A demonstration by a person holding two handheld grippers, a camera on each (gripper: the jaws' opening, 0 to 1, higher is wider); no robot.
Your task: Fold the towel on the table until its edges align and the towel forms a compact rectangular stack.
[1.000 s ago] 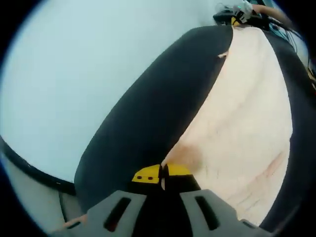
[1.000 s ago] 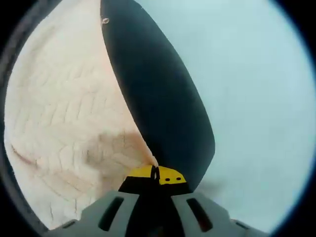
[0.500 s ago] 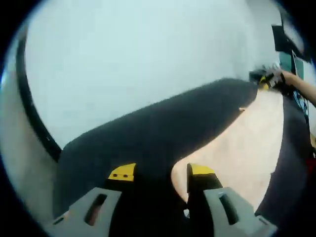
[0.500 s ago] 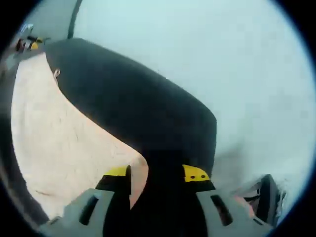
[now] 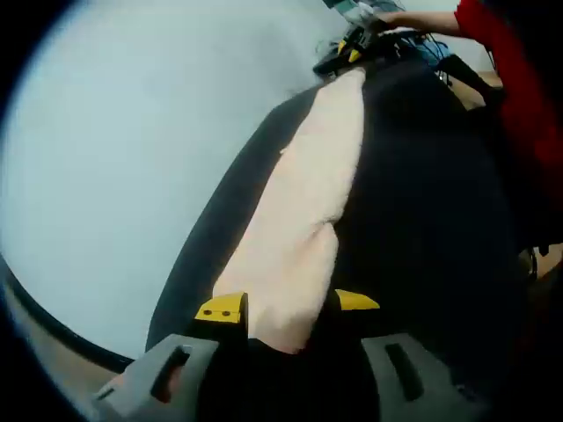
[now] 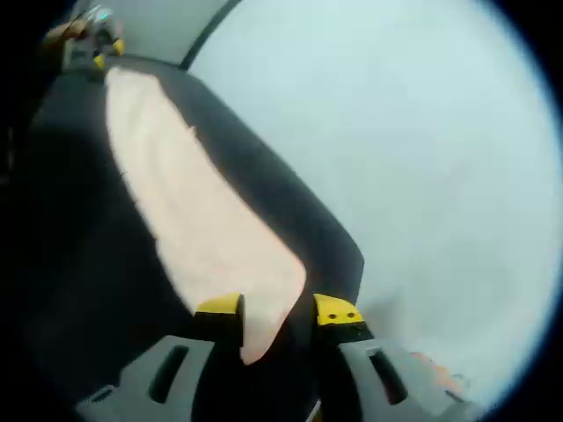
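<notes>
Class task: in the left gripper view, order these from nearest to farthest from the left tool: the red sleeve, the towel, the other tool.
1. Towel: between the left tool's open jaws.
2. Red sleeve: far right edge.
3. Other tool: top, at the towel's far end.

We can't really make out the near end of the towel (image 5: 299, 237) in the left gripper view, since it drops behind the left gripper (image 5: 288, 306). Same deal in the right gripper view behind the right gripper (image 6: 277, 309). The far gripper (image 6: 88, 44) there is too small and blurry to read its jaws.
</notes>
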